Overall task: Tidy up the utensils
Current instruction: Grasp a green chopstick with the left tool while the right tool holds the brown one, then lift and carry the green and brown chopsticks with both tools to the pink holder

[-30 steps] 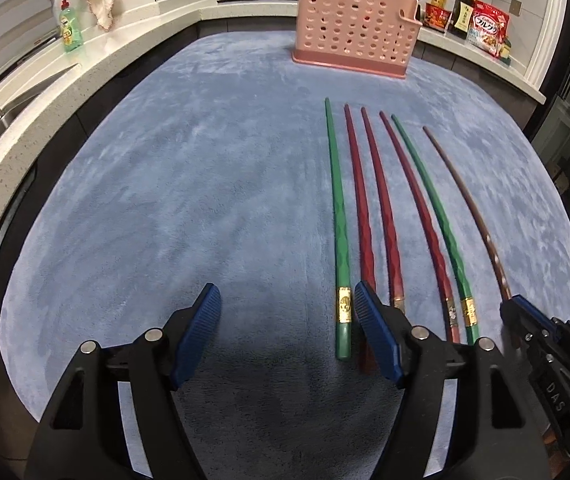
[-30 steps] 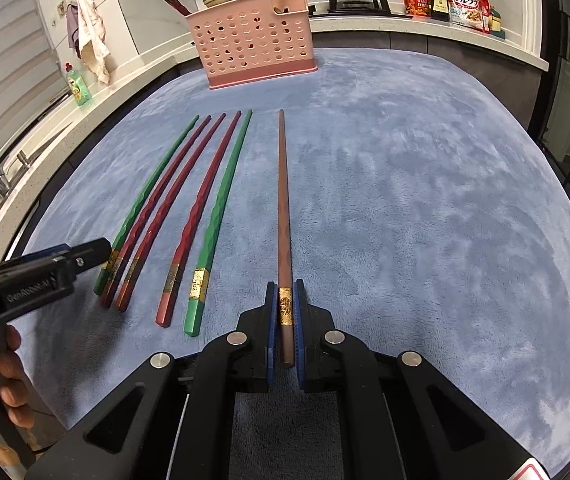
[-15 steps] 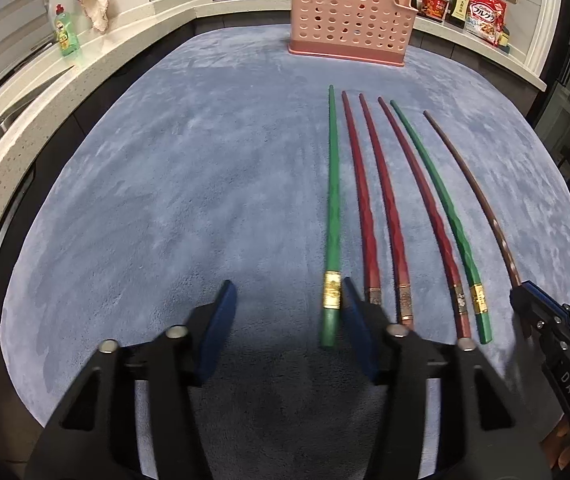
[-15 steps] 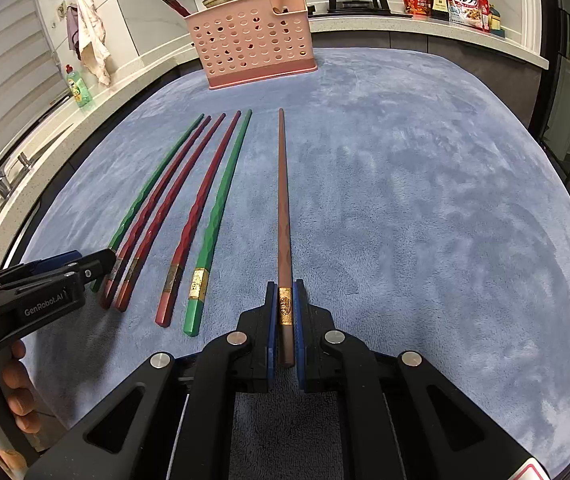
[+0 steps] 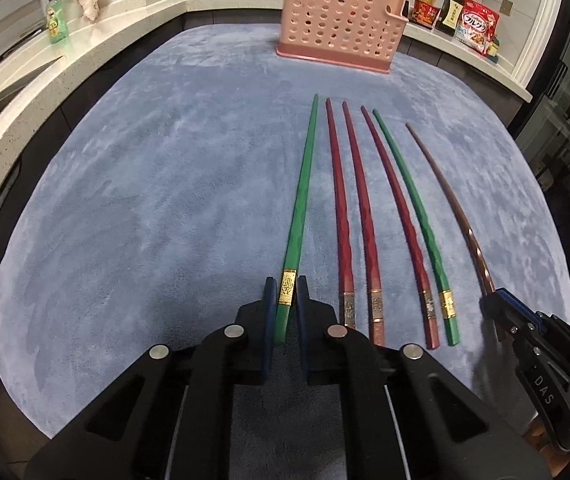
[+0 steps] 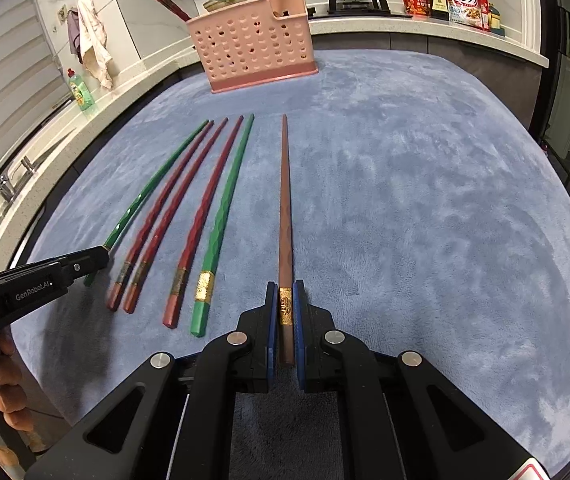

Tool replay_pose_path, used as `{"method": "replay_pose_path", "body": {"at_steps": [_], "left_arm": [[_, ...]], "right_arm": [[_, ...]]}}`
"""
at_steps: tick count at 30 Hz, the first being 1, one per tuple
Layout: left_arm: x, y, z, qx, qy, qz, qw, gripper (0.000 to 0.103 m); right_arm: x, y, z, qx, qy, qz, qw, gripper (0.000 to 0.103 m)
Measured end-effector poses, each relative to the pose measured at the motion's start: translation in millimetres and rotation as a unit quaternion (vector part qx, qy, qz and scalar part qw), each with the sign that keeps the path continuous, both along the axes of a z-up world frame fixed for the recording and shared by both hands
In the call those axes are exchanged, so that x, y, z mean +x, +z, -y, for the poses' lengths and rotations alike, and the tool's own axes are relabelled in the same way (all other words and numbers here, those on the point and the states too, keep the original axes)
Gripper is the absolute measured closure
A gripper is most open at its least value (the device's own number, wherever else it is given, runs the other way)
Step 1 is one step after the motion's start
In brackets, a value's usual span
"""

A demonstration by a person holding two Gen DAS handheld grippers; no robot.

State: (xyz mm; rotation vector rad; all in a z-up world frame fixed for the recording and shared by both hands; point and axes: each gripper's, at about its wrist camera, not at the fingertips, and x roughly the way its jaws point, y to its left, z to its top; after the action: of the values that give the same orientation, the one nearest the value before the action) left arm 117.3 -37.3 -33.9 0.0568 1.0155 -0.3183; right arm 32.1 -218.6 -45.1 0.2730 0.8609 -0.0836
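Observation:
Several chopsticks lie side by side on the blue mat (image 5: 145, 200). My left gripper (image 5: 285, 294) is shut on the leftmost green chopstick (image 5: 303, 188) at its gold band. Three red chopsticks (image 5: 341, 200) and a second green chopstick (image 5: 409, 196) lie to its right. My right gripper (image 6: 285, 300) is shut on the brown chopstick (image 6: 285, 200) at its gold band; it also shows in the left wrist view (image 5: 449, 200). A pink perforated utensil basket (image 5: 341, 36) stands at the mat's far edge, with a red chopstick (image 6: 171, 6) sticking out of it.
A white counter runs around the mat, with a green soap bottle (image 5: 56, 20) and a sink on the left. A pan, sauce bottles and a cereal bag (image 6: 463, 0) stand at the back right. A cloth (image 6: 93, 50) hangs on the wall.
My left gripper moved forward and left to the leftmost green chopstick and closed on it. My right gripper stayed shut on the brown chopstick.

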Motion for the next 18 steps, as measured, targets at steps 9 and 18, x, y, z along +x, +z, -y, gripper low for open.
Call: {"method": "replay_pose_path", "body": {"at_steps": [9,18], "left_arm": [[2,42,-9,-0.023,0.007,0.033,0.9992,0.095],[21,99,-12,-0.040,0.009,0.086,0.9954,0.096]], "right_arm": [[0,41,13,0.011,-0.012,0.048,0.999,0.096],[19,104,35,0.009,-0.027,0.109,0.994,0.096]]}}
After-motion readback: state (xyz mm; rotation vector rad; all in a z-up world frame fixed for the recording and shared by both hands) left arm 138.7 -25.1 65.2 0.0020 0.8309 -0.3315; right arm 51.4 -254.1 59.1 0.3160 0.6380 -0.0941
